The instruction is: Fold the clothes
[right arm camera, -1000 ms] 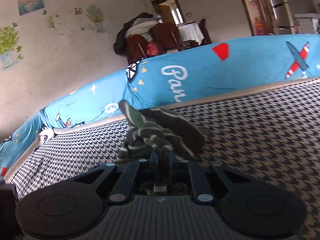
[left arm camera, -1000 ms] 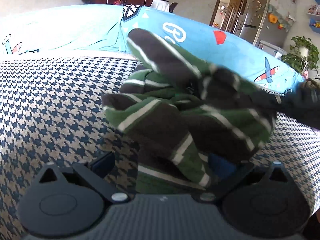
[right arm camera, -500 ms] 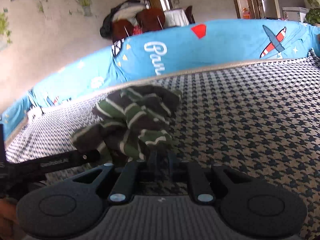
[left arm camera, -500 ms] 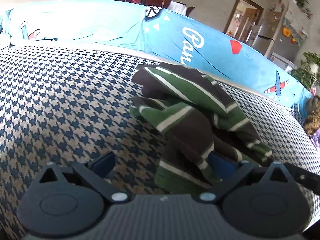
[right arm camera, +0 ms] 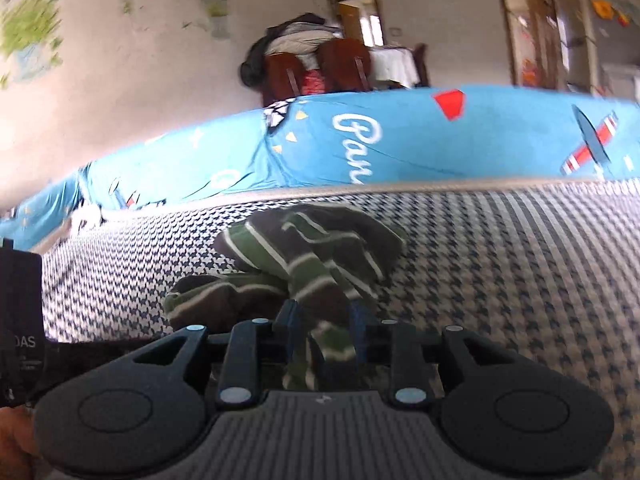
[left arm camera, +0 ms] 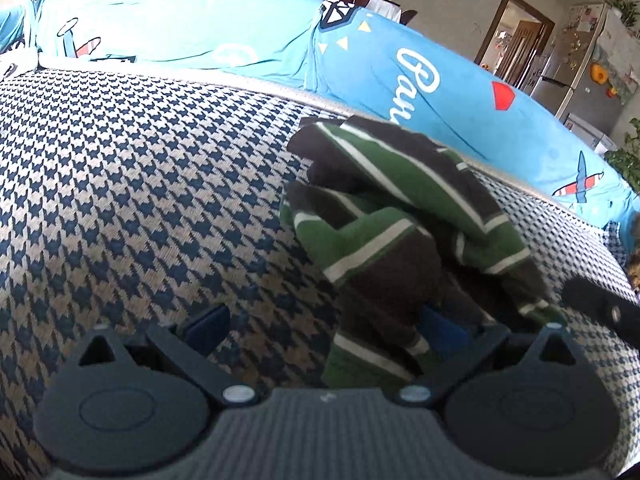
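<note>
A crumpled garment [left arm camera: 400, 216] with green, brown and white stripes lies in a heap on the houndstooth cover [left arm camera: 140, 184]. My left gripper [left arm camera: 324, 328] is open, low over the cover at the heap's near edge, and a fold of cloth drapes over its right finger. In the right wrist view the garment [right arm camera: 312, 248] sits just ahead of my right gripper [right arm camera: 323, 320]. That gripper's fingers stand a little apart, with a strip of the cloth running between them. The right gripper's black body [left arm camera: 600, 312] shows at the right of the left wrist view.
A blue printed cushion back [left arm camera: 400, 72] with white lettering runs along the far edge of the cover. Behind it stand wooden chairs [right arm camera: 320, 68] piled with clothes, a doorway and a fridge [left arm camera: 576, 64]. The left gripper's body [right arm camera: 20, 320] fills the left edge of the right wrist view.
The garment, held up in the air a second ago, has come down onto the cover. The right gripper's fingers have spread apart from their tight pinch. The left gripper has stayed open.
</note>
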`<state>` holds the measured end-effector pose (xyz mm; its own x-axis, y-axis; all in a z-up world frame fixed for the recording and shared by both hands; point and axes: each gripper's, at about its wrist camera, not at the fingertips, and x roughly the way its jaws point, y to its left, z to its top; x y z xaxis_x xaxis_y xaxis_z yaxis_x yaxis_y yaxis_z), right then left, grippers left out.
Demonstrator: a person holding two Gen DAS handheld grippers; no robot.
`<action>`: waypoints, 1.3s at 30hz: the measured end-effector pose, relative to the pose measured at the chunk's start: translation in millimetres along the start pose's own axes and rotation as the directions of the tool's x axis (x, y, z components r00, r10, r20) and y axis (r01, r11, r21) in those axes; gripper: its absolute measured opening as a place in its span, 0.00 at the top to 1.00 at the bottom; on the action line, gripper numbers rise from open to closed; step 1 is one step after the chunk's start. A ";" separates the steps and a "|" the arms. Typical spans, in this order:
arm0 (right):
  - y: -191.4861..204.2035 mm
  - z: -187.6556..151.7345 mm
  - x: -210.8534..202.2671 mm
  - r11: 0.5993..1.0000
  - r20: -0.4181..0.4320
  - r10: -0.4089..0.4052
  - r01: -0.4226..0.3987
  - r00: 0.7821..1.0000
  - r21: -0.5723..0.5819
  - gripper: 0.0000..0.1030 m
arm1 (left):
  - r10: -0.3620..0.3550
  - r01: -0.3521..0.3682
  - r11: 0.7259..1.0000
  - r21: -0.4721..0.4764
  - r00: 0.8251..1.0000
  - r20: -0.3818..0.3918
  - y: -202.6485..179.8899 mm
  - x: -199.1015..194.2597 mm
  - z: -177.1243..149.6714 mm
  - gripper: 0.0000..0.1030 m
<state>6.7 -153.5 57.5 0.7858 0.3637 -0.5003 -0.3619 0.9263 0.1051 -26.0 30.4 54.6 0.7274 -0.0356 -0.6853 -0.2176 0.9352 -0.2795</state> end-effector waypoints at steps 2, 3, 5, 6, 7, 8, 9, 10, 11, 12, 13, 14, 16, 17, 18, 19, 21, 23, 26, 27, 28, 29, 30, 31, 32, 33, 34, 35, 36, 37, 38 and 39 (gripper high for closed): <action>5.7 5.7 9.6 0.999 -0.006 0.017 -0.017 1.000 -0.051 0.70 | 0.006 -0.006 1.000 0.009 1.000 -0.003 -0.4 0.7 -0.3 0.00; 7.8 7.9 14.5 0.997 -0.008 0.018 -0.019 1.000 -0.074 0.69 | 0.011 -0.011 1.000 0.018 1.000 -0.002 -1.3 1.1 -0.8 0.00; 10.6 11.7 24.6 0.994 -0.017 0.021 -0.023 1.000 -0.111 0.69 | 0.021 -0.021 0.999 0.038 1.000 0.000 -3.5 1.2 -1.8 0.00; 11.4 13.4 29.7 0.992 -0.026 0.025 -0.028 0.999 -0.126 0.69 | 0.027 -0.027 0.998 0.051 1.000 0.000 -4.8 1.2 -2.1 0.00; 12.0 15.0 34.4 0.990 -0.040 0.032 -0.037 0.999 -0.140 0.68 | 0.032 -0.032 0.998 0.061 0.999 0.000 -6.1 1.5 -2.4 0.00; 12.5 16.4 38.8 0.988 -0.053 0.037 -0.045 0.998 -0.149 0.68 | 0.039 -0.039 0.997 0.072 0.999 0.000 -7.5 2.6 -3.5 0.00; 12.4 17.5 43.0 0.987 -0.062 0.045 -0.054 0.997 -0.150 0.67 | 0.046 -0.046 0.995 0.083 0.999 0.001 -9.0 3.7 -4.7 0.00; 12.2 18.6 47.2 0.987 -0.070 0.055 -0.064 0.996 -0.149 0.66 | 0.053 -0.053 0.994 0.094 0.999 0.001 -10.5 4.9 -6.0 0.00; 12.0 19.8 51.3 0.986 -0.078 0.064 -0.075 0.995 -0.147 0.65 | 0.063 -0.063 0.992 0.110 0.998 0.003 -12.6 6.2 -7.6 0.00; 12.7 20.4 54.9 0.986 -0.082 0.070 -0.082 0.994 -0.146 0.63 | 0.074 -0.074 0.989 0.126 0.997 0.005 -14.9 7.6 -9.2 0.00; 13.6 20.8 58.2 0.985 -0.086 0.076 -0.088 0.993 -0.146 0.61 | 0.085 -0.086 0.986 0.144 0.996 0.010 -17.4 9.0 -11.6 0.00; 14.5 21.3 61.6 0.985 -0.090 0.081 -0.094 0.993 -0.145 0.60 | 0.093 -0.094 0.983 0.156 0.996 0.015 -19.1 9.6 -13.5 0.00; 16.3 22.3 68.3 0.984 -0.098 0.093 -0.106 0.991 -0.143 0.58 | 0.103 -0.105 0.980 0.168 0.994 0.024 -21.1 10.4 -16.5 0.00; 17.2 22.8 71.6 0.983 -0.102 0.098 -0.112 0.990 -0.143 0.58 | 0.103 -0.106 0.980 0.169 0.994 0.027 -21.2 10.6 -17.6 0.00; 18.1 23.2 75.0 0.983 -0.106 0.104 -0.118 0.989 -0.142 0.58 | 0.102 -0.105 0.980 0.170 0.994 0.029 -21.1 10.8 -18.5 0.00; 19.1 23.7 78.3 0.982 -0.110 0.109 -0.124 0.988 -0.141 0.58 | 0.100 -0.104 0.980 0.170 0.994 0.032 -20.9 11.1 -19.5 0.00; 20.9 24.7 85.0 0.981 -0.118 0.121 -0.137 0.986 -0.139 0.58 | 0.099 -0.105 0.978 0.178 0.994 0.038 -21.4 11.5 -21.9 0.00; 22.7 25.6 91.7 0.979 -0.126 0.132 -0.149 0.983 -0.137 0.63 | 0.100 -0.107 0.976 0.188 0.994 0.045 -22.3 11.6 -24.0 0.00; 21.9 23.9 95.6 0.985 -0.142 0.096 -0.115 0.985 -0.129 0.86 | 0.100 -0.108 0.974 0.197 0.994 0.052 -22.7 12.0 -27.6 0.00; 20.3 23.2 95.5 0.987 -0.146 0.088 -0.106 0.985 -0.119 0.87 | 0.099 -0.108 0.974 0.198 0.994 0.054 -22.7 12.4 -28.7 0.00; 18.3 23.6 94.7 0.989 -0.148 0.088 -0.104 0.985 -0.103 0.87 | 0.100 -0.109 0.974 0.200 0.993 0.056 -22.8 12.7 -30.0 0.00; 16.6 23.9 93.5 0.990 -0.149 0.090 -0.104 0.985 -0.089 0.87 | 0.101 -0.111 0.973 0.202 0.993 0.059 -22.9 13.1 -31.1 0.00; 15.0 24.2 92.3 0.991 -0.150 0.092 -0.105 0.984 -0.077 0.87 | 0.102 -0.112 0.973 0.204 0.993 0.060 -23.1 13.3 -31.8 0.00; 13.4 24.7 90.6 0.993 -0.149 0.090 -0.101 0.985 -0.069 0.87 | 0.102 -0.113 0.972 0.207 0.993 0.062 -23.4 13.5 -32.4 0.00; 11.5 25.7 88.6 0.994 -0.142 0.083 -0.093 0.986 -0.062 0.88 | 0.102 -0.113 0.971 0.208 0.993 0.062 -23.4 13.7 -32.9 0.00; 9.5 26.7 86.5 0.995 -0.134 0.075 -0.083 0.988 -0.055 0.88 | 0.102 -0.113 0.971 0.210 0.993 0.062 -23.4 13.9 -33.4 0.00; 7.4 27.7 84.4 0.996 -0.126 0.068 -0.074 0.990 -0.048 0.88 | 0.100 -0.111 0.971 0.213 0.993 0.061 -23.2 13.8 -34.2 0.00; 4.2 29.2 81.6 0.997 -0.117 0.060 -0.065 0.991 -0.038 0.88 | 0.098 -0.110 0.970 0.217 0.993 0.062 -23.0 13.6 -34.8 0.00; 0.7 30.9 78.6 0.998 -0.107 0.052 -0.055 0.993 -0.027 0.88 | 0.096 -0.108 0.969 0.221 0.993 0.062 -22.8 13.5 -35.5 0.00; -2.7 32.5 75.7 0.999 -0.097 0.044 -0.045 0.994 -0.015 0.88 | 0.095 -0.107 0.969 0.224 0.993 0.063 -22.5 13.8 -36.1 0.00; -6.2 34.2 72.7 0.999 -0.087 0.035 -0.036 0.996 -0.004 0.88 | 0.095 -0.107 0.968 0.228 0.993 0.065 -22.6 13.8 -37.0 0.00; -9.7 35.9 69.7 1.000 -0.078 0.027 -0.027 0.997 0.007 0.88 | 0.095 -0.108 0.967 0.231 0.993 0.067 -22.7 13.6 -38.0 0.00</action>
<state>83.0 -133.7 52.5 0.7344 0.3799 -0.5625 -0.3788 0.9170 0.1247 -36.0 -4.7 26.1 0.7457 0.0770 -0.6618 -0.1386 0.9895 -0.0410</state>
